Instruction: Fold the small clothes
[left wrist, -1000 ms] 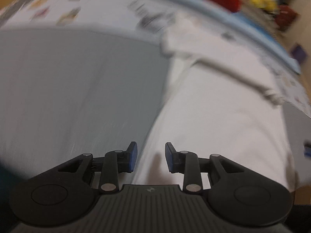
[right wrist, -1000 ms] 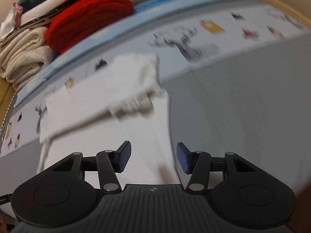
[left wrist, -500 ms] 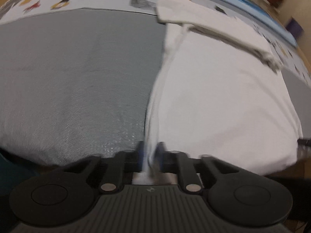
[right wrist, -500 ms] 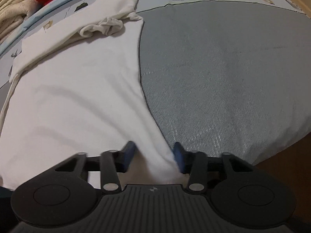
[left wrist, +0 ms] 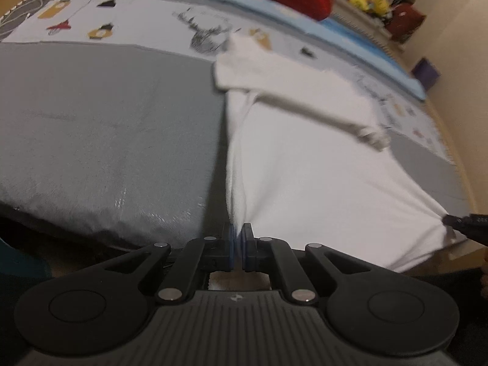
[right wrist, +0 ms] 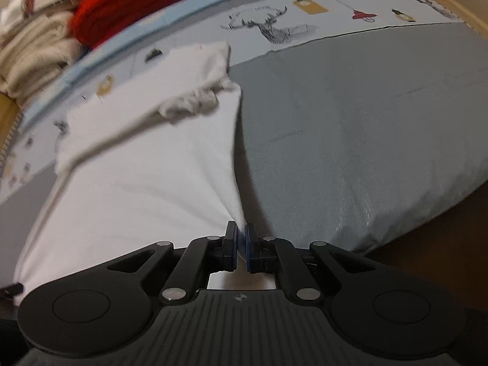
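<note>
A white garment [left wrist: 305,164] is spread on a grey cushioned surface [left wrist: 106,128], its far part already folded over into a band across the top. The left gripper [left wrist: 237,248] is clamped on the garment's near left corner, cloth pinched between the blue pads [left wrist: 231,244]. The right gripper [right wrist: 241,248] is clamped on the near right corner; its jaws have just been closing, with fabric caught between them. The near hem is drawn taut between the two corners, creases fanning from each grip. A patterned sheet [right wrist: 335,15] is seen beyond the grey surface. A red knit [right wrist: 137,3] and cream folded clothes [right wrist: 33,58] are stacked at the far left in the right wrist view.
</note>
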